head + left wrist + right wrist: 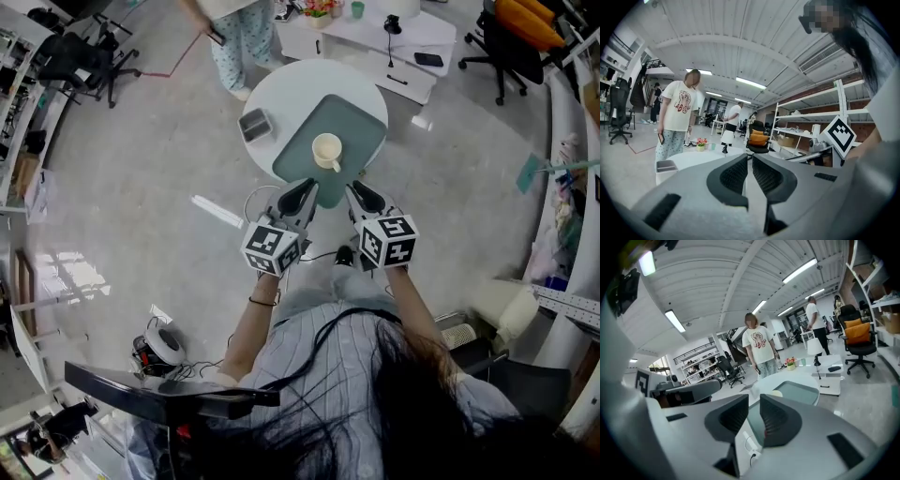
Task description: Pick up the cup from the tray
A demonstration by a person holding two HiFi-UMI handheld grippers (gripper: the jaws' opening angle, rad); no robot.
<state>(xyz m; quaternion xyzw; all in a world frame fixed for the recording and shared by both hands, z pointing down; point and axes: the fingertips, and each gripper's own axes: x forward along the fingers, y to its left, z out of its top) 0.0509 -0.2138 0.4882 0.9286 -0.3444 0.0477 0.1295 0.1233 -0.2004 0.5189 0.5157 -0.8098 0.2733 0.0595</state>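
A cream cup (326, 150) stands upright on a grey-green tray (361, 120) on a round white table (281, 89). Both grippers hover side by side off the table's near edge, pointing at the tray. My left gripper (303, 190) is just short of the tray's near corner, my right gripper (362, 193) slightly to its right. Each has its jaws together with nothing between them. The right gripper view shows its jaws (754, 404) with the cup (776, 393) and tray (799, 391) just beyond. Past the left gripper (750, 164) only the table's left part (693, 160) appears.
A small dark box (255, 124) sits on the table left of the tray. A person in a white T-shirt (234, 37) stands beyond the table. A white desk (375, 33) and office chair (506, 42) lie farther back. Cables (258, 202) lie on the floor.
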